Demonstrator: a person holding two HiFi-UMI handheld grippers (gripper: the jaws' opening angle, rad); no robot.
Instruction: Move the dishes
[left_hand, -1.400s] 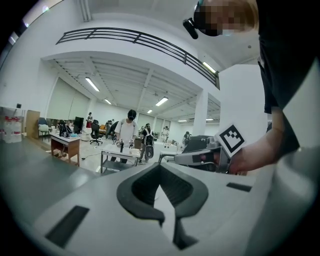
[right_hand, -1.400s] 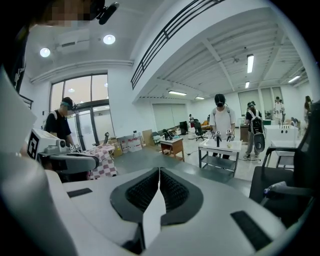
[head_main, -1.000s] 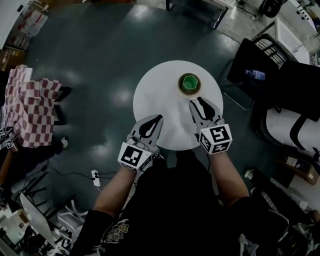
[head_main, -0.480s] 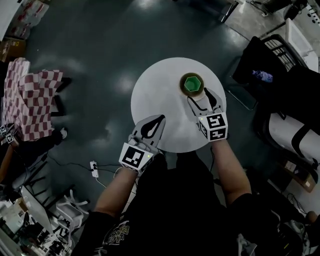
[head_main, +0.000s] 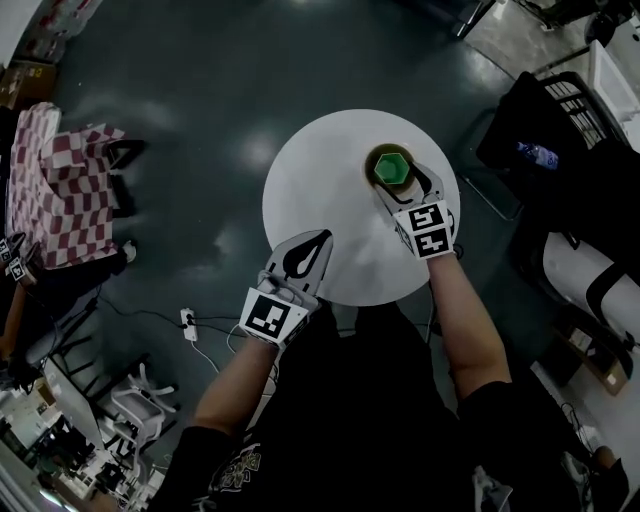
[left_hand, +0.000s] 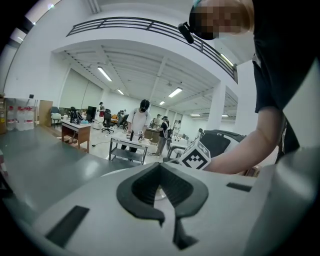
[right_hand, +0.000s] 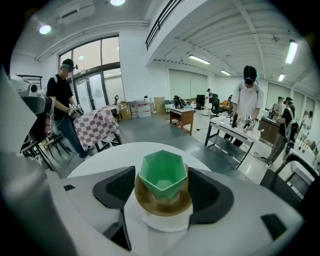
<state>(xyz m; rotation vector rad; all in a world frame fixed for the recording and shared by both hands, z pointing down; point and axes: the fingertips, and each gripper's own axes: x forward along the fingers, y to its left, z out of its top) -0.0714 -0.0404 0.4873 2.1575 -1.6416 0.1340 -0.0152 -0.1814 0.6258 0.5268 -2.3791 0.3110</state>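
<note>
A green faceted cup (head_main: 393, 168) stands on a brown saucer (right_hand: 162, 206), which rests on a small white plate (right_hand: 165, 223). The stack is at the far right of the round white table (head_main: 320, 190). My right gripper (head_main: 406, 188) is open, one jaw on each side of the stack at saucer height; in the right gripper view the green cup (right_hand: 163, 175) fills the gap between the fingers (right_hand: 114, 187). My left gripper (head_main: 314, 242) is shut on nothing over the table's near left part, and in its own view the left gripper (left_hand: 160, 165) shows closed pads.
A chair draped in red-checked cloth (head_main: 60, 190) stands on the floor to the left. Black chairs and bags (head_main: 560, 130) crowd the right side. A power strip (head_main: 187, 322) and cable lie on the floor by the near left. People stand in the room beyond.
My right gripper has moved forward across the table until its open jaws flank the dish stack. The left gripper has stayed where it was.
</note>
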